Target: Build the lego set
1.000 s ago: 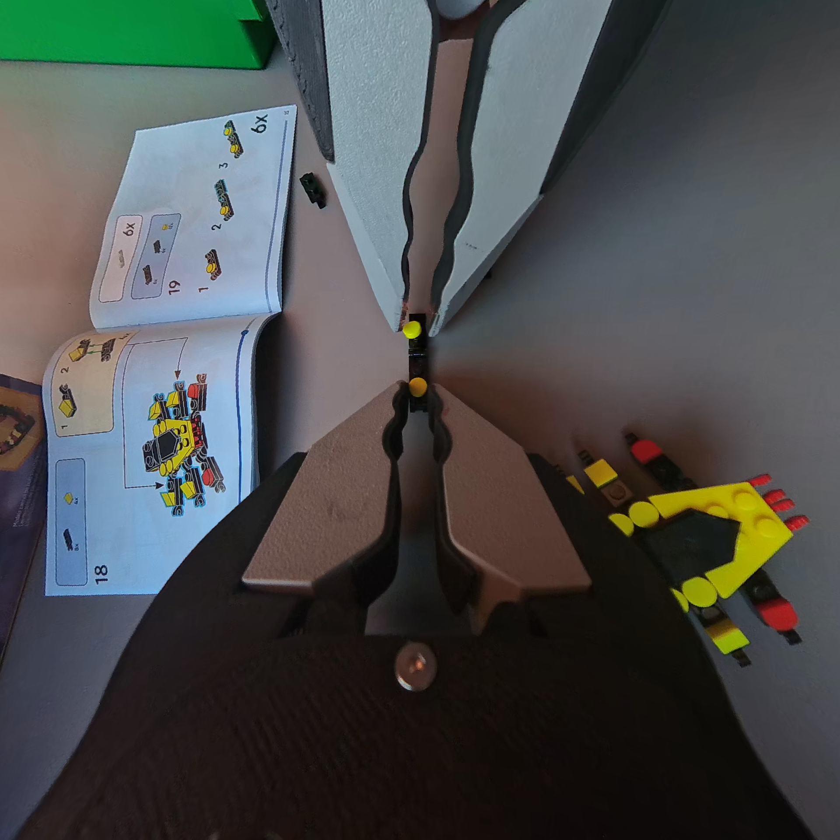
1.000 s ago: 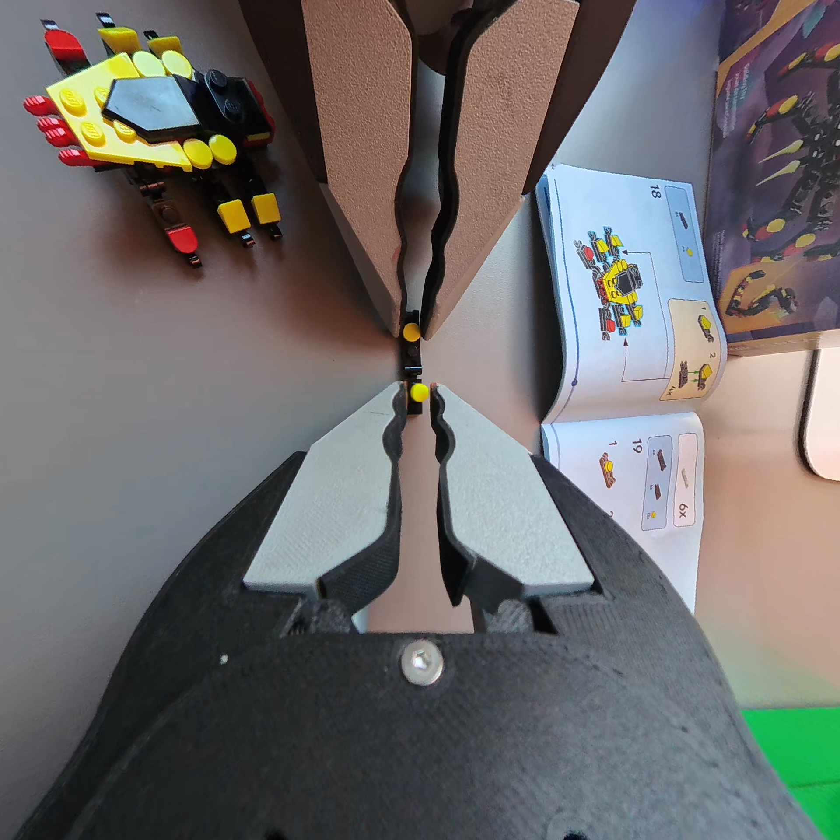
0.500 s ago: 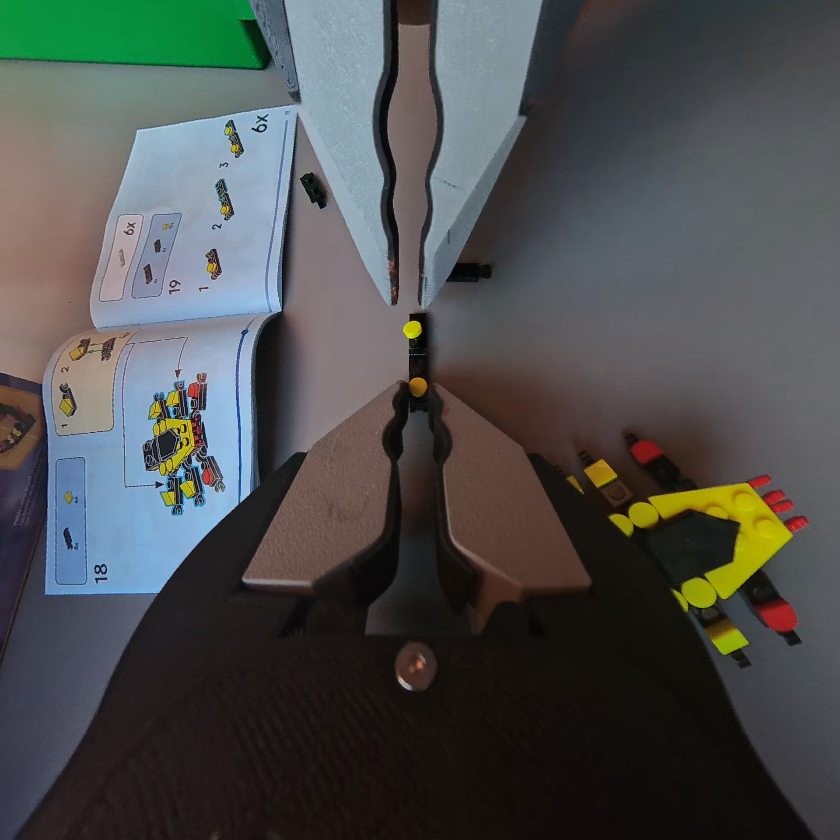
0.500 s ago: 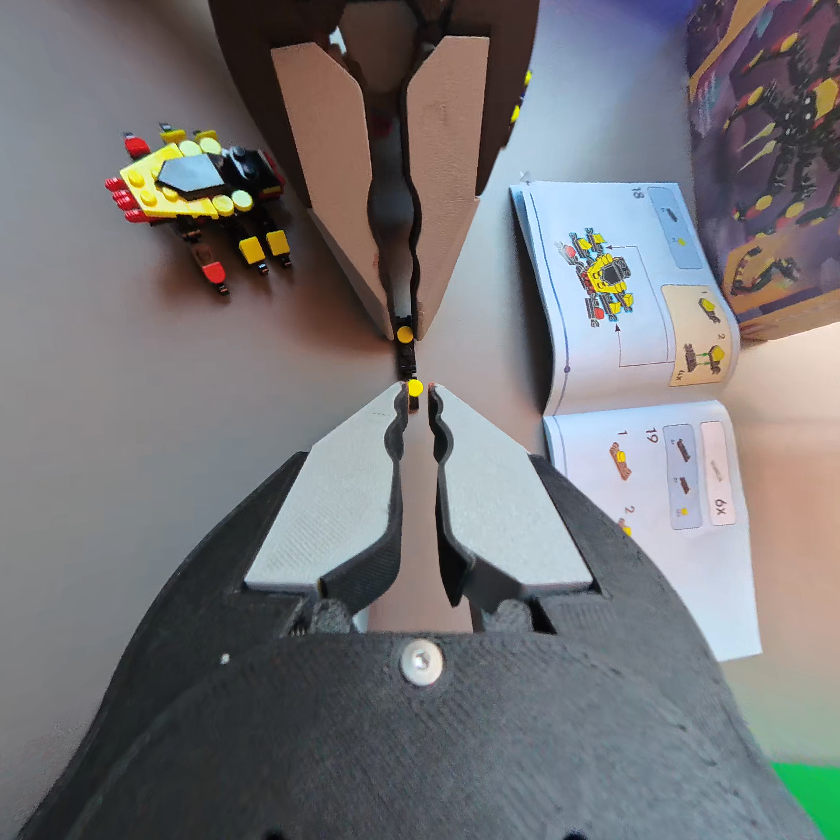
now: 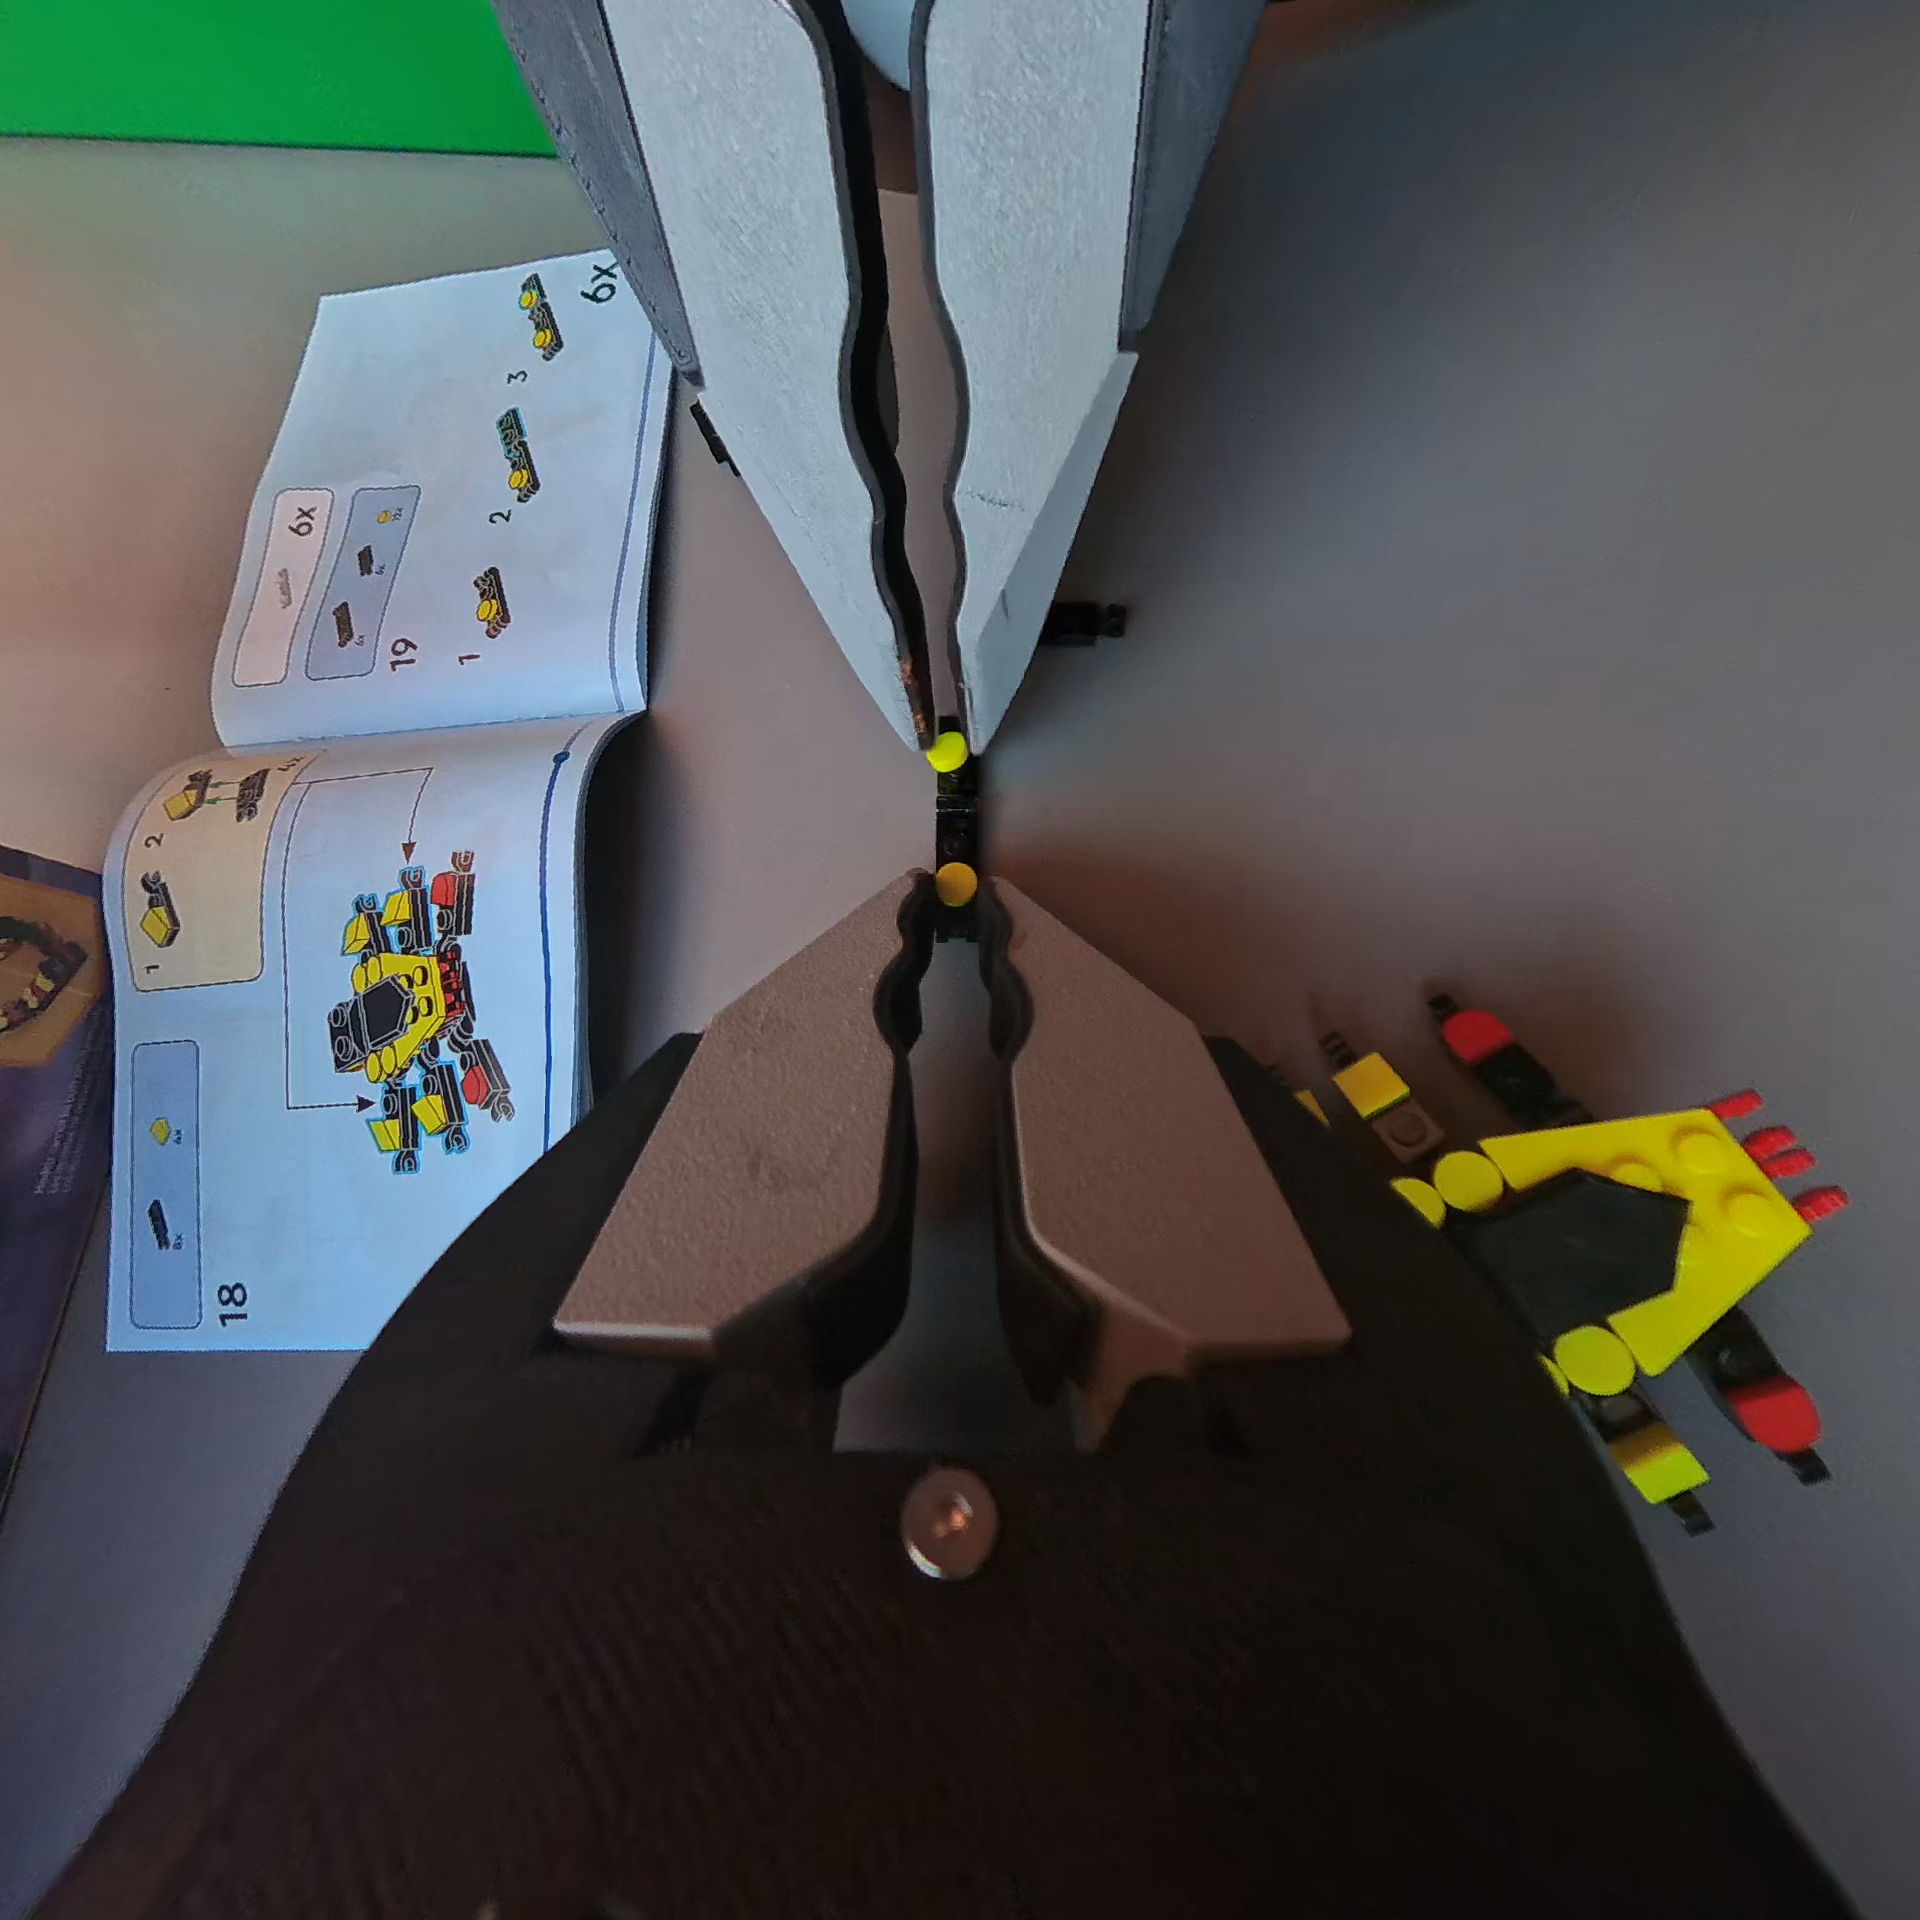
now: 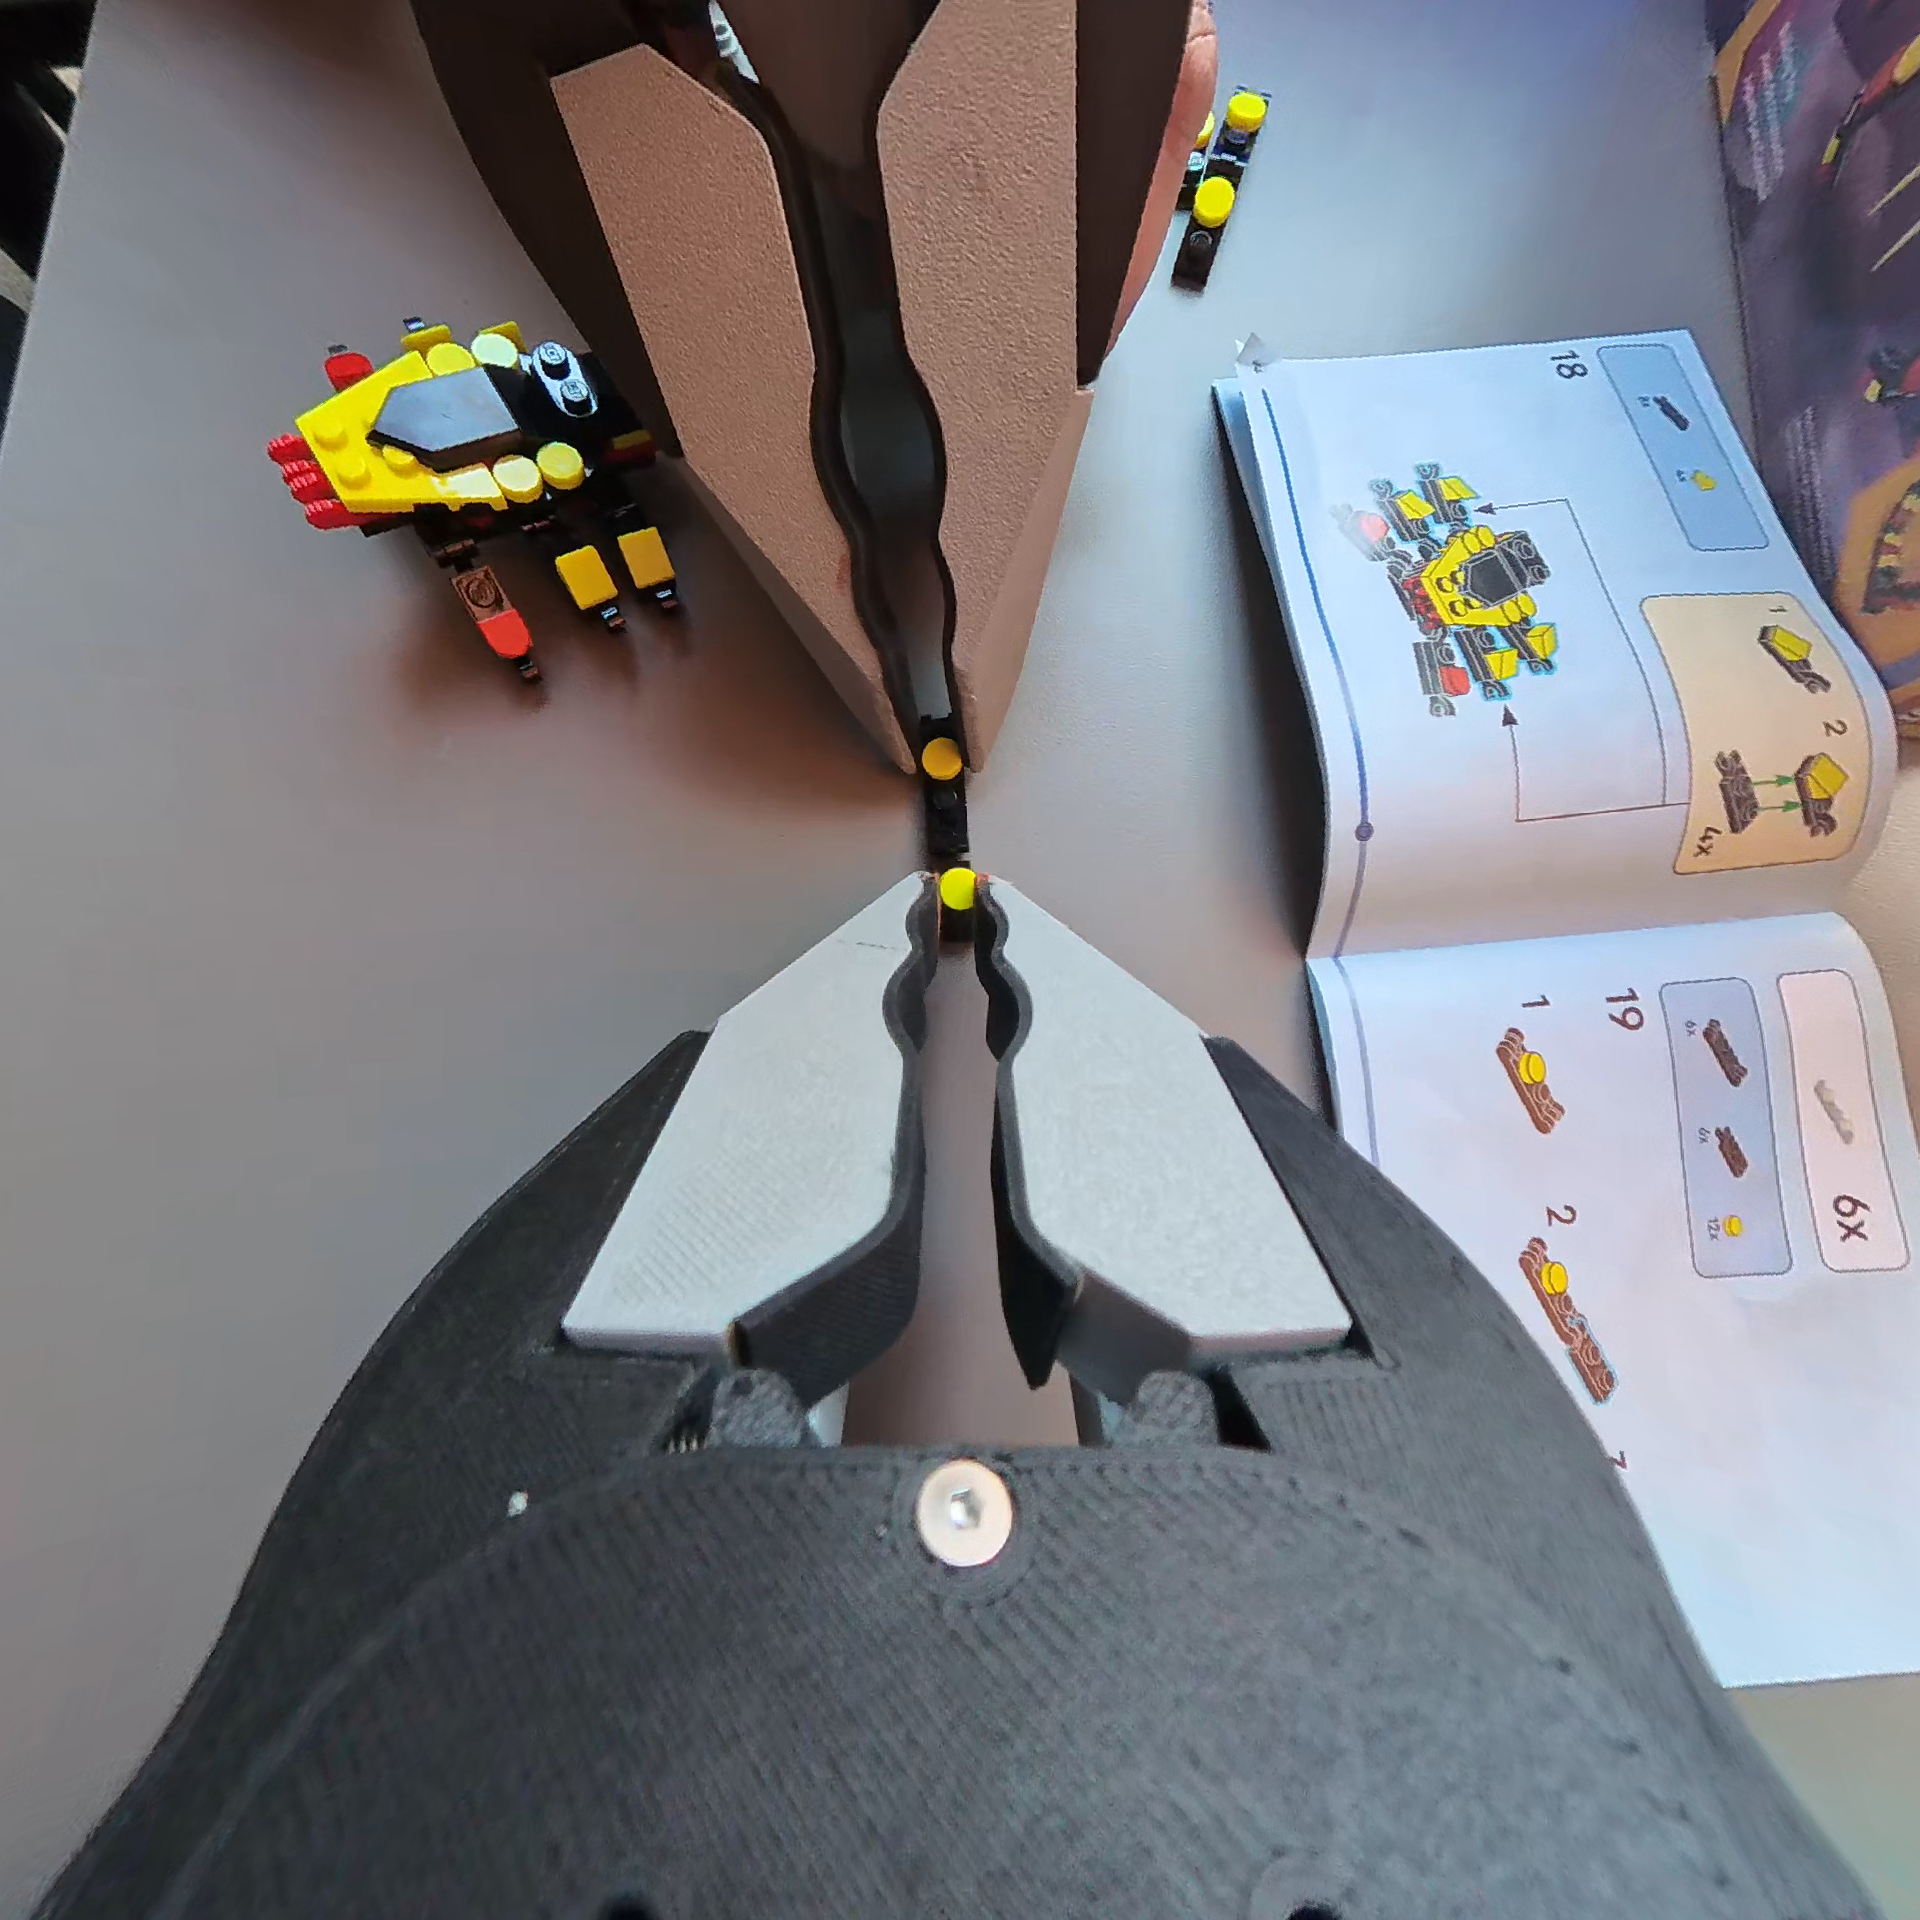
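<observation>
Two grippers are meeting tip to tip over the grey bench (image 5: pixel 1507 520), sharing one slim black lego strip (image 5: pixel 955 821) with a yellow round stud near each end.

From the left wrist view, the left gripper (image 5: pixel 954 902) is sitting nearly closed, its fingers pinching the strip's near end at centre frame. The right gripper (image 5: pixel 943 727) is reaching down from the top edge, its fingers narrowed onto the far end. The open instruction booklet (image 5: pixel 416 810) is lying at left, with a green box (image 5: pixel 260 73) cut off at the upper left. The yellow and black lego model (image 5: pixel 1621 1236) is sitting at lower right, partly hidden behind the gripper body. A small black piece (image 5: pixel 1086 620) is peeking out just right of the right gripper's fingers; its shape is hard to make out.

From the right wrist view, the right gripper (image 6: pixel 956 896) is closing its fingers on the strip's (image 6: pixel 943 821) near stud, while the left gripper (image 6: pixel 940 743) is coming from the top, clamping the other end. Here the model (image 6: pixel 457 457) is showing whole at upper left. This view alone is showing a second black strip with yellow studs (image 6: pixel 1216 177) at the upper right, partly covered by the left gripper, and a purple set box (image 6: pixel 1829 312) cut off at the right edge beyond the booklet (image 6: pixel 1621 935).
</observation>
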A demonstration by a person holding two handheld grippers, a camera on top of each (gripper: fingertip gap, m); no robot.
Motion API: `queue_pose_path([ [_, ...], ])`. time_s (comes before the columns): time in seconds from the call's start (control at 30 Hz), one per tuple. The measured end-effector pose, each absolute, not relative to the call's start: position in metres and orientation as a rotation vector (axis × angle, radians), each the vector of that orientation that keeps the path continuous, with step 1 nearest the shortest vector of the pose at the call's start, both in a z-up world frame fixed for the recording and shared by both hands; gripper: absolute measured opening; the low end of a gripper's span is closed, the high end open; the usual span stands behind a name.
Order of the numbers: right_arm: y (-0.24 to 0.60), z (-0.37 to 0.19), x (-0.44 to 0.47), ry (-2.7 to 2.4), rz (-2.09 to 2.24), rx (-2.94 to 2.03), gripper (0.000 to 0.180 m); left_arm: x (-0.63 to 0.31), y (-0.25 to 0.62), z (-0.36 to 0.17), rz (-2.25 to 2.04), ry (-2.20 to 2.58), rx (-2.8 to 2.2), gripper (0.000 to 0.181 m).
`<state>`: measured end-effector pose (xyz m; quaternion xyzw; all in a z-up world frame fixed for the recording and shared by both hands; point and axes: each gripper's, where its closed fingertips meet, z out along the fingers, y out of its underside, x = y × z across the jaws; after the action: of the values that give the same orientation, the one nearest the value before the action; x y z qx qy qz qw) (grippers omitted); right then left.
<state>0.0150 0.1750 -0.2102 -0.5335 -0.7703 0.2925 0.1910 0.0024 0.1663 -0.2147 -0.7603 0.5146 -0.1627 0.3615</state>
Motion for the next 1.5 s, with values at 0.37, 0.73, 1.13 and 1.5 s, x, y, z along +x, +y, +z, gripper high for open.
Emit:
queue_pose_path([
  [0.37,0.1729,-0.2090,0.0136,-2.173,0.802,-1.473,0.000,0.0024,0.1664,-0.2148,-0.423,1.324,-1.961,0.005],
  [0.73,0.1722,-0.2094,0.0139,-2.202,0.681,-1.407,0.000,0.0030,0.1658,-0.2148,-0.430,1.321,-1.966,0.005],
  [1.13,0.1701,-0.2099,0.0118,-2.223,0.556,-1.295,0.000,0.0031,0.1658,-0.2151,-0.457,1.296,-1.994,0.005],
  [1.5,0.1693,-0.2094,0.0132,-2.218,0.554,-1.280,0.000,0.0035,0.1657,-0.2151,-0.456,1.292,-1.996,0.005],
])
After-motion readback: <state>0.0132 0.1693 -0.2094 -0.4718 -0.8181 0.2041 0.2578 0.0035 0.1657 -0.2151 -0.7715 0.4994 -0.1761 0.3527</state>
